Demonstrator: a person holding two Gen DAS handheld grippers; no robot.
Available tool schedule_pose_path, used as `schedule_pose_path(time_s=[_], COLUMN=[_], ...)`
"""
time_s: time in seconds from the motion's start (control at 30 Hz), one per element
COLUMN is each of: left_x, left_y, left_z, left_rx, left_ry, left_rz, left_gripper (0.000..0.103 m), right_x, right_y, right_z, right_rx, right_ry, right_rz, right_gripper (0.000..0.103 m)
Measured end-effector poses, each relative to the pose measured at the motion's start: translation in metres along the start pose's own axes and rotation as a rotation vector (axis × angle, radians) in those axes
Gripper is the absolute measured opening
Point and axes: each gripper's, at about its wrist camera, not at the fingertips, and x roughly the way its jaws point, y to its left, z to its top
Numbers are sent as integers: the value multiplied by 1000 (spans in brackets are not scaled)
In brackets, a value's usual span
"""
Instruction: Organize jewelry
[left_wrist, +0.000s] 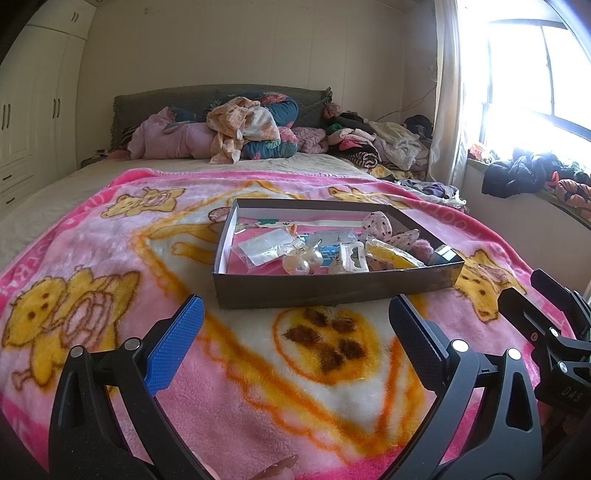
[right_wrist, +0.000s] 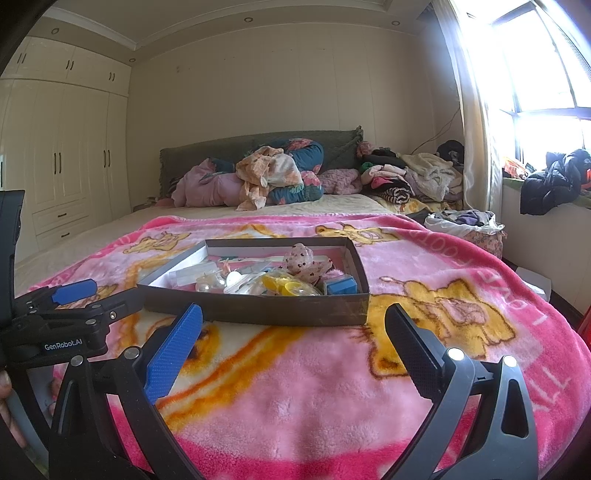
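Observation:
A shallow dark cardboard box (left_wrist: 332, 288) lies on a pink cartoon blanket (left_wrist: 110, 266) on the bed. It holds jewelry and trinkets: large pearl pieces (left_wrist: 303, 262), small clear bags (left_wrist: 264, 247), a yellow item (left_wrist: 391, 254), pink patterned fabric pieces (left_wrist: 376, 225) and a small blue box (right_wrist: 341, 285). The box also shows in the right wrist view (right_wrist: 258, 310). My left gripper (left_wrist: 295, 325) is open and empty, just short of the box's near wall. My right gripper (right_wrist: 295, 332) is open and empty, near the box's front right corner; it also shows in the left wrist view (left_wrist: 532, 295).
Piled clothes and bedding (left_wrist: 251, 129) lie at the headboard. More clothes (left_wrist: 517, 177) sit on the window ledge at right. A basket of laundry (right_wrist: 465, 225) stands beside the bed. White wardrobes (right_wrist: 66, 166) line the left wall.

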Motion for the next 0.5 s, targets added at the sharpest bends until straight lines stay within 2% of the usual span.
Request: schedule_pose_path(time_s=[0.5], left_x=[0], left_y=[0], left_z=[0], left_rx=[1], left_ry=[0], left_rz=[-2], left_gripper=[92], right_x=[0], right_y=[0], right_z=[0], right_rx=[0], right_ry=[-1], right_rz=[-1], right_gripper=[97])
